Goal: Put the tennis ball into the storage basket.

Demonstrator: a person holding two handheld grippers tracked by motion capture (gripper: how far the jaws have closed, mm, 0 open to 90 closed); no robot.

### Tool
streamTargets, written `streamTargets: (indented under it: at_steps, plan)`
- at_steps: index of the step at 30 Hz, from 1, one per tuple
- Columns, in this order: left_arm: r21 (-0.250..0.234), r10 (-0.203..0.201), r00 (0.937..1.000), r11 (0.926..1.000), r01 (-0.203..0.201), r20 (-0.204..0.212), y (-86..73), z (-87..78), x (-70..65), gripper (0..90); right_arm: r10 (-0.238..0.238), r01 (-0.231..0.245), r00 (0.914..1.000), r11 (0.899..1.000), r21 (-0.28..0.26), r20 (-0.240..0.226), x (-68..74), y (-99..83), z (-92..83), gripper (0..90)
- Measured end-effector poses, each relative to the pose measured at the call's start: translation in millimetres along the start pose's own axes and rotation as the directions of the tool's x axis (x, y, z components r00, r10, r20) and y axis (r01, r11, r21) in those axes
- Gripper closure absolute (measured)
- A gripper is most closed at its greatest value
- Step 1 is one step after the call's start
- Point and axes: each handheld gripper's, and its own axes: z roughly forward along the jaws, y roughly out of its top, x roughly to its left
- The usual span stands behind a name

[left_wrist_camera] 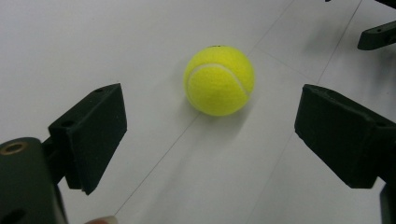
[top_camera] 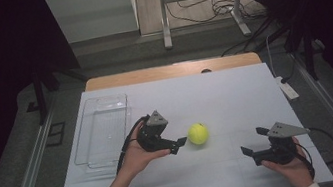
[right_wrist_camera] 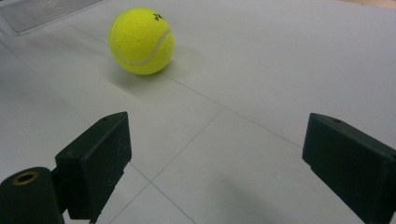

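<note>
A yellow tennis ball (top_camera: 198,133) lies on the white table cover near the middle. My left gripper (top_camera: 177,140) is just left of it, pointing at it, open and holding nothing. In the left gripper view the ball (left_wrist_camera: 219,80) sits a short way ahead of the spread jaws (left_wrist_camera: 210,135), not touching them. My right gripper (top_camera: 254,141) rests at the front right, open and empty. In the right gripper view the ball (right_wrist_camera: 141,40) is farther off at the upper left of the gripper (right_wrist_camera: 217,140).
A clear plastic tray (top_camera: 104,128) stands at the left of the white cover (top_camera: 214,91), behind my left hand; its corner (right_wrist_camera: 42,11) appears in the right gripper view. A white device (top_camera: 287,88) lies at the right edge. The right gripper's jaw (left_wrist_camera: 376,35) appears beyond the ball.
</note>
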Motion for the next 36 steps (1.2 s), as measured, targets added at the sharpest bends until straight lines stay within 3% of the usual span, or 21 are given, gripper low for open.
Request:
streamTargets:
  at_steps: [11, 36]
  plan:
    - [-0.004, 0.019, 0.9998, 0.9998, -0.019, 0.001, 9.1, -0.5, -5.0, 10.3, -0.002, 0.002, 1.0, 1.0, 0.004, -0.002, 1.2, 0.7, 1.9, 8.6]
    - [0.055, 0.027, 0.9984, 0.998, -0.03, 0.05, 34.3, 38.7, -11.7, 9.0, 0.007, -0.007, 1.0, 1.0, 0.006, -0.002, -0.8, -0.3, 1.5, 8.6]
